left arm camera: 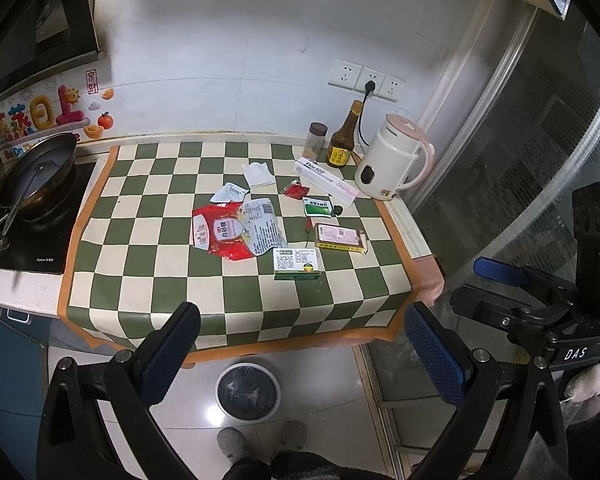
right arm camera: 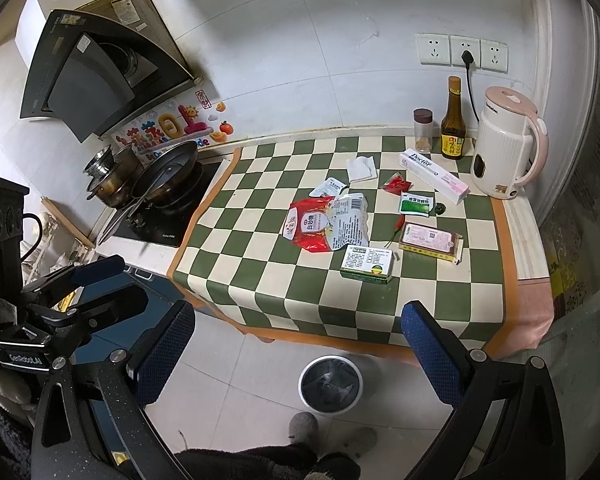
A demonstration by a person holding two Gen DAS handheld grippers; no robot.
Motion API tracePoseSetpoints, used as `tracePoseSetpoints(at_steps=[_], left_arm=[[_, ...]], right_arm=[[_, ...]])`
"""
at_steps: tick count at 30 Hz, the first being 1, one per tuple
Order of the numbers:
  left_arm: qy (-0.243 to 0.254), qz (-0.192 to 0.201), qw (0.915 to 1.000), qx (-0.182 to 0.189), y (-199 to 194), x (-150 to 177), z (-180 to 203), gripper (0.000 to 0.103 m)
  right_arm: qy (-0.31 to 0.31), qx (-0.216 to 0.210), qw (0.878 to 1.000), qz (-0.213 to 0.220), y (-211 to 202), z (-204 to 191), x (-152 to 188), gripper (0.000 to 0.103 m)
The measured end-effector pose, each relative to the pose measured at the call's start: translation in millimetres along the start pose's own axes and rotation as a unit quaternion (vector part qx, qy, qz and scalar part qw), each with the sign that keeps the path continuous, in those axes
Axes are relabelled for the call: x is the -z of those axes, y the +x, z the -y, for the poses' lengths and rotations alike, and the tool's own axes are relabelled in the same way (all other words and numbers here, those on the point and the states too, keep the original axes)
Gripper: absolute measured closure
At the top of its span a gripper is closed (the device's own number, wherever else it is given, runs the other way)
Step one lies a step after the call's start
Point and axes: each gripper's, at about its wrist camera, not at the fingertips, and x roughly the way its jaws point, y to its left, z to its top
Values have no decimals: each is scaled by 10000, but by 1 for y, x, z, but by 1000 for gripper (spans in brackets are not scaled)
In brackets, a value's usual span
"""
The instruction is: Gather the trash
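Observation:
Trash lies on the green-checked tablecloth (left arm camera: 172, 280): a red and white sugar bag (left arm camera: 236, 232) (right arm camera: 328, 226), a green medicine box (left arm camera: 298, 264) (right arm camera: 367, 263), a flat pink-labelled box (left arm camera: 340, 237) (right arm camera: 431, 242), a green sachet (left arm camera: 317, 206) (right arm camera: 416, 205), a red sachet (left arm camera: 296, 190), a white sachet (left arm camera: 229, 193), a tissue (left arm camera: 259, 174) (right arm camera: 362, 168) and a toothpaste box (left arm camera: 326, 181) (right arm camera: 434, 176). A white bin (left arm camera: 247, 392) (right arm camera: 331, 384) stands on the floor below the table's front edge. My left gripper (left arm camera: 300, 344) and right gripper (right arm camera: 300, 344) are open, empty, held back from the table.
A white and pink kettle (left arm camera: 394, 156), a brown bottle (left arm camera: 342, 138) and a spice jar (left arm camera: 316, 140) stand at the back right. A stove with a pan (left arm camera: 40, 172) and pots is on the left. A glass door (left arm camera: 540, 160) is on the right.

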Motion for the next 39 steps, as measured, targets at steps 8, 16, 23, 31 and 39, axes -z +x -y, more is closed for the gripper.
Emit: tracePoseSetpoints(at_steps=[8, 16, 23, 31, 39], left_arm=[[25, -42, 10000, 19, 4, -1, 2, 0], [92, -102, 9998, 107, 9, -9, -2, 0], [583, -88, 9965, -597, 36, -16, -7, 0], [2395, -1060, 9508, -1656, 182, -12, 1, 0], [4116, -2107, 8705, -1684, 342, -5, 39, 0]], right_arm=[[-2, -9, 10000, 7, 0, 1, -1, 0], [24, -7, 10000, 7, 3, 0, 0, 0], [469, 444, 9979, 7, 21, 10, 1, 0], [1352, 1498, 9764, -772, 93, 97, 15, 0], [1610, 1888, 9554, -1602, 202, 228, 13, 22]])
